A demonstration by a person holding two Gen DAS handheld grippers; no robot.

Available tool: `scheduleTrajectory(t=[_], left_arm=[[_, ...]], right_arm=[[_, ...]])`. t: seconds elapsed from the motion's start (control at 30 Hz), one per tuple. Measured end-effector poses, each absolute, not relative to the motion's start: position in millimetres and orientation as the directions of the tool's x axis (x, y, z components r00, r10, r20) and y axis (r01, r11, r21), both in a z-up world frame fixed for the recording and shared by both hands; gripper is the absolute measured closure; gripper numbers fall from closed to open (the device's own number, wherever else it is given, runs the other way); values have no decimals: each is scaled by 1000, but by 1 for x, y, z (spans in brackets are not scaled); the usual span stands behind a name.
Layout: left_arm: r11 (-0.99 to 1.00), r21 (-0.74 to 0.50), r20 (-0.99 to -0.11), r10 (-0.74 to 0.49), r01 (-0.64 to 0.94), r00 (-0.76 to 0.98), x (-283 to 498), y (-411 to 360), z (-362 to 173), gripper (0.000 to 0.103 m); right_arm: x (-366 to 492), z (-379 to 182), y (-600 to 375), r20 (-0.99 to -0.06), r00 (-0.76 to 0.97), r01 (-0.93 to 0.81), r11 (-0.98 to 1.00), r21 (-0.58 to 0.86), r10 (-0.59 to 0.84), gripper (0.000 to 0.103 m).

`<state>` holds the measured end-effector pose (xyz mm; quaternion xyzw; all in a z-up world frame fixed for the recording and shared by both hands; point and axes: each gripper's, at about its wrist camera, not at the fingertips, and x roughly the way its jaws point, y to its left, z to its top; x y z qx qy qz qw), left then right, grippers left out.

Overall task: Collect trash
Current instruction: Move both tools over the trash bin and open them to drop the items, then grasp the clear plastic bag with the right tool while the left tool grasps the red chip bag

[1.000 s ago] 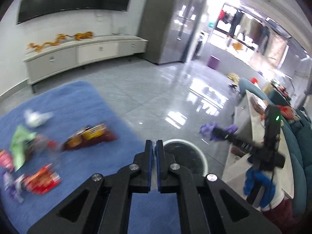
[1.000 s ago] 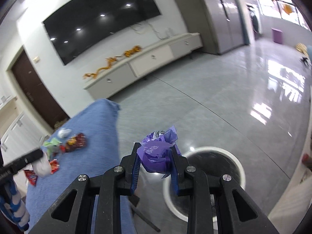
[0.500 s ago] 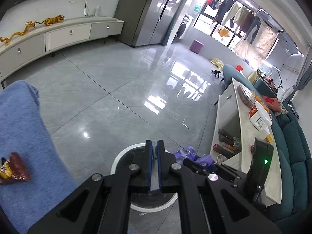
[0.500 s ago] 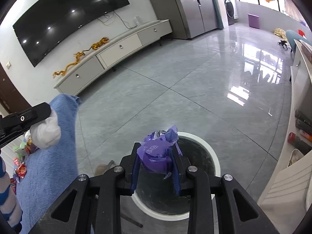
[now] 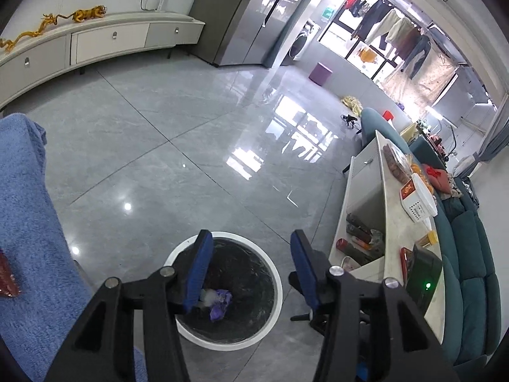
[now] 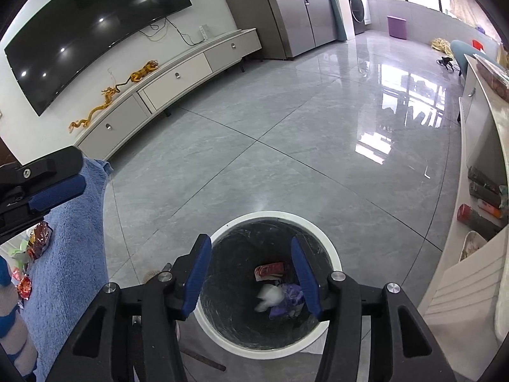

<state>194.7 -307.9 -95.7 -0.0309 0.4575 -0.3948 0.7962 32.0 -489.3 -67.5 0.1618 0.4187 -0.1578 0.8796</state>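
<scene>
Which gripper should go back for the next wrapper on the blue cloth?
Left, probably. Both the left gripper and the right gripper hang open and empty over the bin, but the left one sits beside the blue cloth where wrappers remain.

Living room – glossy grey tile floor

A wall-mounted television [image 6: 92, 44] hangs above a long white cabinet [image 6: 178, 76] bearing golden dragon figures [image 6: 111, 95]; laundry [image 5: 397, 31] hangs by bright windows, and a teal sofa [image 5: 470, 254] sits behind a white side table [image 5: 394, 210].
</scene>
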Motion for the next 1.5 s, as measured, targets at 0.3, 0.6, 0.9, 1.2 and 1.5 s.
scheduleTrajectory(t=[0.3, 0.6, 0.9, 1.2, 1.5], left_arm=[[739, -333, -687, -616, 586, 386, 182, -262, -68, 54], [802, -263, -613, -568, 536, 549, 159, -186, -25, 53], [862, -205, -518, -497, 463, 696, 126, -87, 11, 45], [934, -172, -446, -356, 312, 821, 92, 36, 21, 44], [989, -110, -503, -139, 96, 853, 82, 160, -25, 44]], right_arm=[[26, -38, -472, -759, 632, 403, 903, 146, -159, 53], [27, 20, -428, -686, 709, 329, 937, 116, -164, 50], [34, 69, -356, -619, 773, 222, 973, 61, -137, 47], [44, 97, -277, -581, 813, 76, 997, 31, -44, 47], [60, 90, -214, -607, 794, -41, 999, 16, 42, 47]])
